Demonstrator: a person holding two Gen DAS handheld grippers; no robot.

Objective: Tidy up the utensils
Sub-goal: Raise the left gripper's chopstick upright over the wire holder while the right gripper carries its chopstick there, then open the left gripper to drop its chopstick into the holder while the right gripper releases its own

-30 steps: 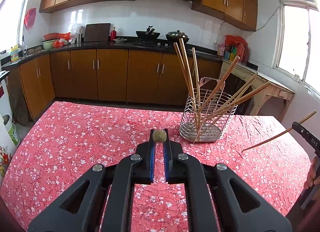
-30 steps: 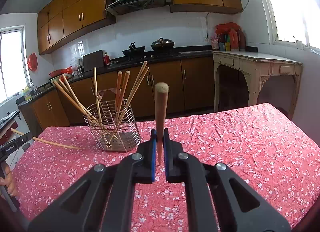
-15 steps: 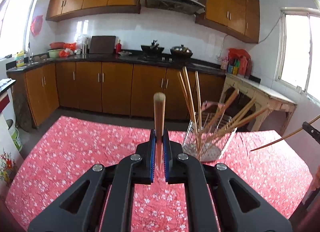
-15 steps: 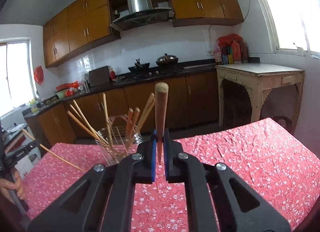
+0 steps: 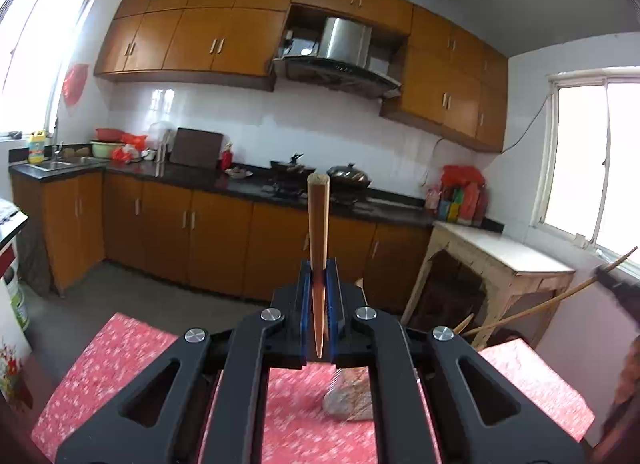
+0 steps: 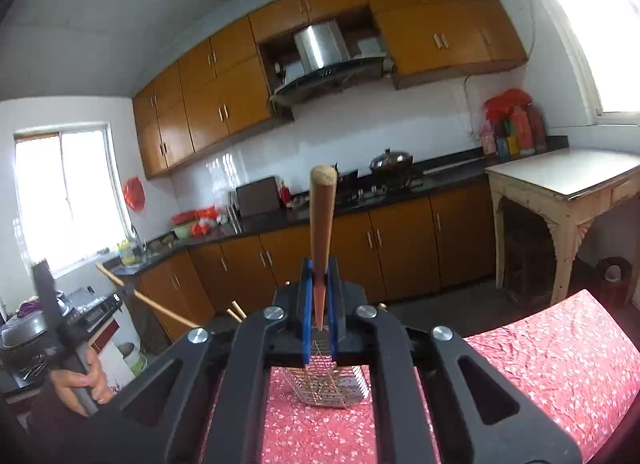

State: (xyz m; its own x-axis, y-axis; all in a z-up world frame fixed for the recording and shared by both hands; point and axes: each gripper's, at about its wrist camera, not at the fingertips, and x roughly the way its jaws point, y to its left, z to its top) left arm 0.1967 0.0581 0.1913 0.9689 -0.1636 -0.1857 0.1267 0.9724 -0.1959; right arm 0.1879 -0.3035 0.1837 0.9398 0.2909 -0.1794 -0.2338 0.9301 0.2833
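Observation:
My left gripper [image 5: 319, 276] is shut on a wooden chopstick [image 5: 318, 223] that stands up between the blue pads. My right gripper [image 6: 319, 276] is shut on another wooden chopstick [image 6: 322, 219], also upright. The wire utensil basket [image 6: 328, 384] sits on the red flowered tablecloth [image 6: 552, 364], just beyond and below the right gripper, mostly hidden by it. In the left wrist view the basket [image 5: 348, 400] is blurred and low, behind the gripper. The right gripper's chopstick [image 5: 552, 304] shows at the right edge there. The left gripper's chopstick [image 6: 148, 298] shows at the left in the right wrist view.
Kitchen cabinets and a dark counter [image 5: 240, 183] run along the far wall. A pale wooden side table [image 6: 568, 191] stands to the right of the table. The tablecloth's far edge [image 5: 132, 328] is near. A hand [image 6: 80, 384] holds the left gripper's handle.
Both grippers have tilted upward and moved closer over the basket, which dropped low in both views. Each still holds its chopstick.

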